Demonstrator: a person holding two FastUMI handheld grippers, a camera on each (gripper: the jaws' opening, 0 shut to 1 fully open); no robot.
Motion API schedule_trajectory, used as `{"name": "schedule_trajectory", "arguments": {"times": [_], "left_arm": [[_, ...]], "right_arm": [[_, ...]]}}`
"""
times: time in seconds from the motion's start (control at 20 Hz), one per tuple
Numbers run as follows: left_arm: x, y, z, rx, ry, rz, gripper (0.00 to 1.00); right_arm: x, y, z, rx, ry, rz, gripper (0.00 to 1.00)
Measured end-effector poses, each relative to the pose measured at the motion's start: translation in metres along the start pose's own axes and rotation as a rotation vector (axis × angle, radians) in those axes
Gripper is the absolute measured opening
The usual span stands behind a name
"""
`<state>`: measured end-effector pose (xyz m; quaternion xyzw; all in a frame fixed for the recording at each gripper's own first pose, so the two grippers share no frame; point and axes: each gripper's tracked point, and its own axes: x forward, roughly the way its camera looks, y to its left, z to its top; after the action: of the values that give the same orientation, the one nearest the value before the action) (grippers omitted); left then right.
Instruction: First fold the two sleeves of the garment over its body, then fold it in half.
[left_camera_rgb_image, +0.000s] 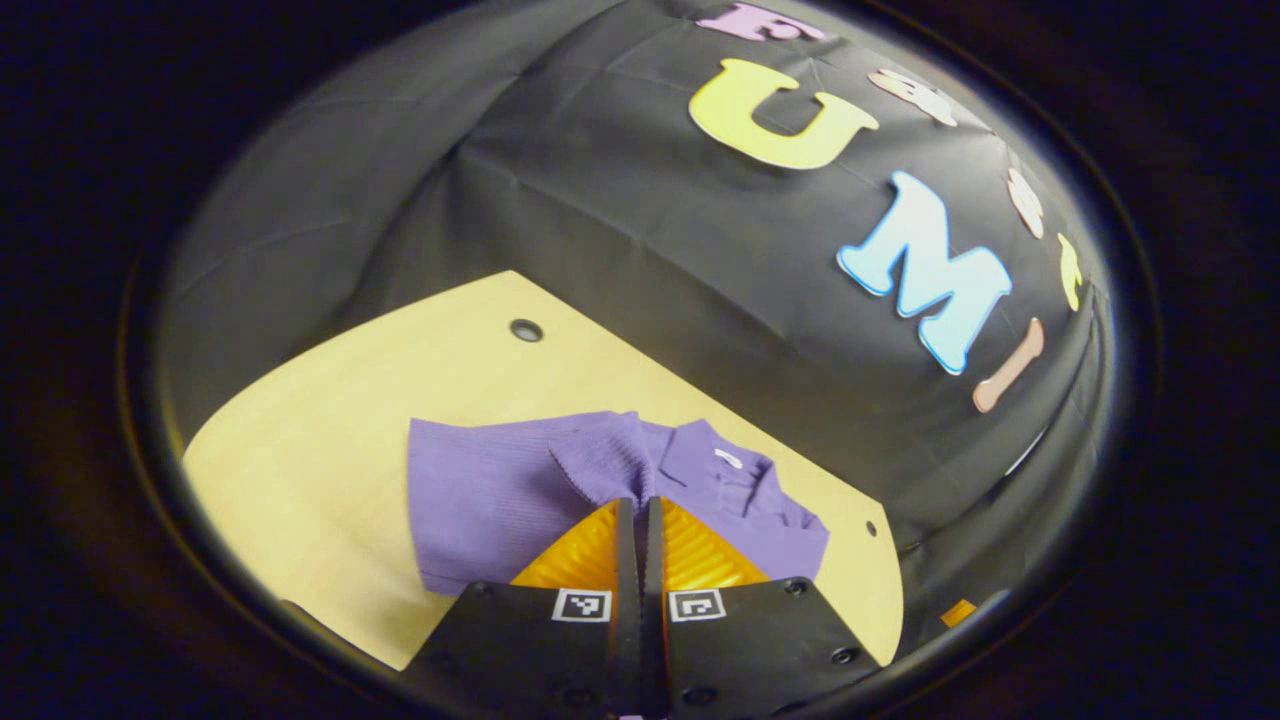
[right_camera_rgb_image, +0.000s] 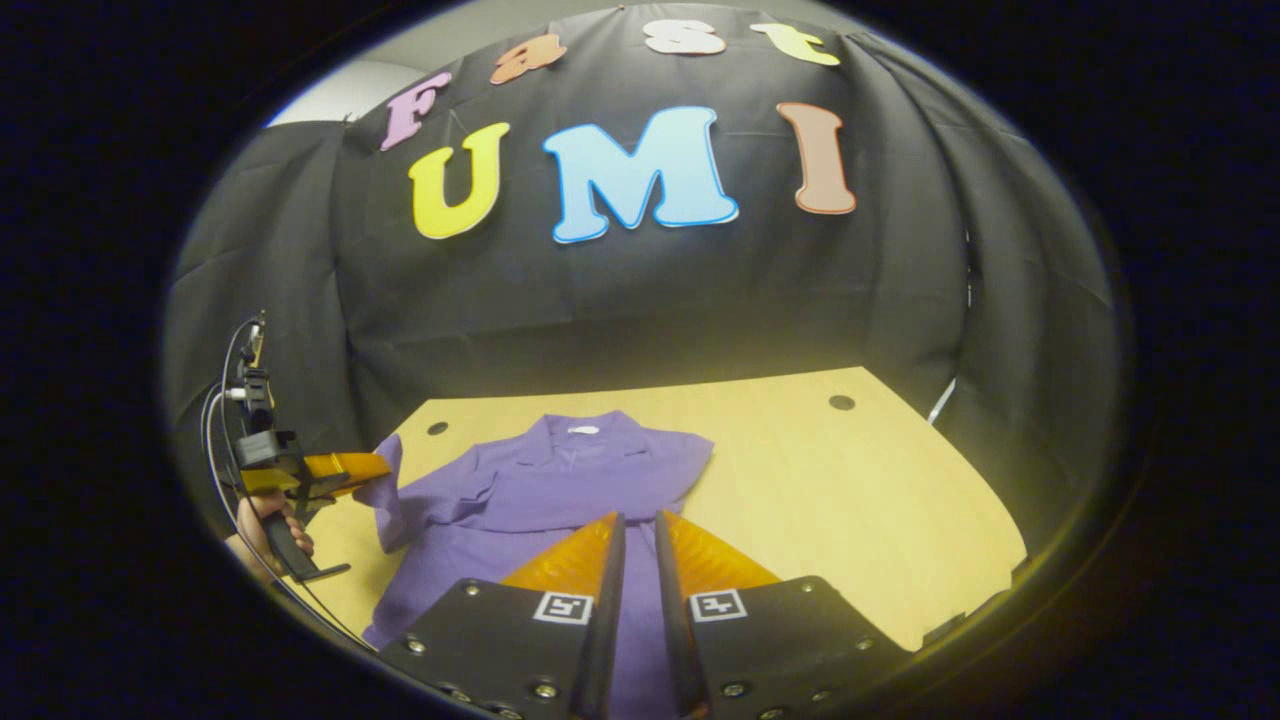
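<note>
Left gripper (right_camera_rgb_image: 375, 468): fingers pressed together, pinching the sleeve (right_camera_rgb_image: 385, 505) lifted at the worktop's (right_camera_rgb_image: 850, 480) left edge.
Right gripper (right_camera_rgb_image: 640, 545): fingers slightly spread, holding nothing, hovering over the garment's (right_camera_rgb_image: 540, 500) lower body.
Garment: long axis runs from near edge to far edge, collar (right_camera_rgb_image: 585, 435) farthest.
Coming move: sleeve probably travels rightward across the body.

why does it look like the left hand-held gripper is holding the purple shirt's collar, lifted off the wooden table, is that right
Not quite. In the right gripper view the left hand-held gripper is shut on the sleeve of the purple shirt, not its collar, which lies flat. The sleeve is lifted off the wooden table.
</note>
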<state>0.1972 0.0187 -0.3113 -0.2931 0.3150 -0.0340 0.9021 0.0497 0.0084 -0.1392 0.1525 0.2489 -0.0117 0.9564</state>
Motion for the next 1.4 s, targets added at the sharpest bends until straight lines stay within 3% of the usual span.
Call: {"name": "schedule_trajectory", "arguments": {"times": [0.15, 0.25, 0.55, 0.75, 1.05, 1.25, 1.4], "left_arm": [[0.015, -0.052, -0.021, 0.039, 0.034, -0.057, 0.07], [0.025, -0.083, -0.032, 0.070, 0.058, -0.091, 0.07], [0.064, -0.149, -0.048, 0.095, 0.086, -0.194, 0.07], [0.090, -0.193, -0.082, 0.163, 0.125, -0.249, 0.06], [0.131, -0.213, -0.144, 0.278, 0.226, -0.238, 0.06], [0.142, -0.206, -0.174, 0.332, 0.309, -0.213, 0.06], [0.146, -0.191, -0.183, 0.377, 0.336, -0.174, 0.07]], "right_arm": [[0.002, -0.020, 0.002, 0.016, -0.007, -0.029, 0.36], [0.003, -0.031, 0.001, 0.023, 0.003, -0.035, 0.38], [0.003, -0.057, -0.001, 0.030, 0.018, -0.047, 0.38], [0.002, -0.067, -0.009, 0.041, 0.038, -0.045, 0.38], [-0.002, -0.089, -0.025, 0.018, 0.064, -0.052, 0.38], [0.000, -0.098, -0.042, 0.004, 0.106, -0.044, 0.51], [0.001, -0.104, -0.051, -0.026, 0.122, -0.054, 0.54]]}}
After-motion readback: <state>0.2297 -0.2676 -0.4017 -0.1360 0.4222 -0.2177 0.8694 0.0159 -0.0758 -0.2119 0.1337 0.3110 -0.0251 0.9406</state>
